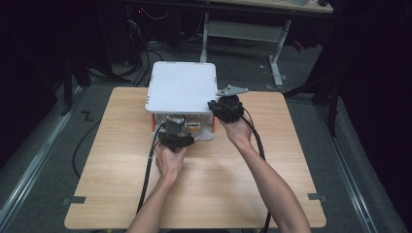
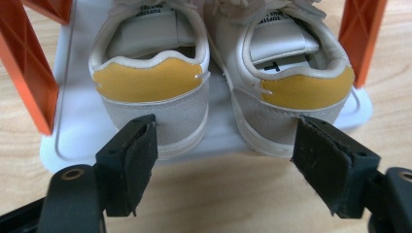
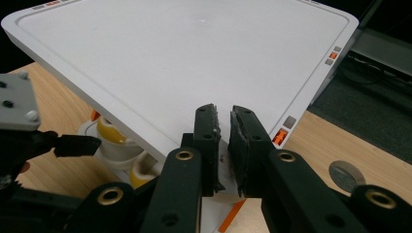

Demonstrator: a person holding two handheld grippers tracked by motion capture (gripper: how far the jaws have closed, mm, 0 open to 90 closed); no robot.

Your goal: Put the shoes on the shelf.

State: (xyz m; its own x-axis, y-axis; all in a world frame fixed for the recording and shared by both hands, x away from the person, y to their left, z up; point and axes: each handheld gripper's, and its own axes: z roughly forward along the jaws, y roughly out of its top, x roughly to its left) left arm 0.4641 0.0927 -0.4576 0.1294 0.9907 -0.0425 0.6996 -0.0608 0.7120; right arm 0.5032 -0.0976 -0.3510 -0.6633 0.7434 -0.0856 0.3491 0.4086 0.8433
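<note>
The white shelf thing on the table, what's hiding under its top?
Under the white shelf top sits a pair of white shoes with yellow heels, side by side on the bottom tray between orange posts. Their toes are hidden farther back.

A light wooden table fills the middle of the high view, set on grey floor with black cables trailing at upper left, a white-legged desk standing across the top, and grey tape tabs at the table's lower corners.
</note>
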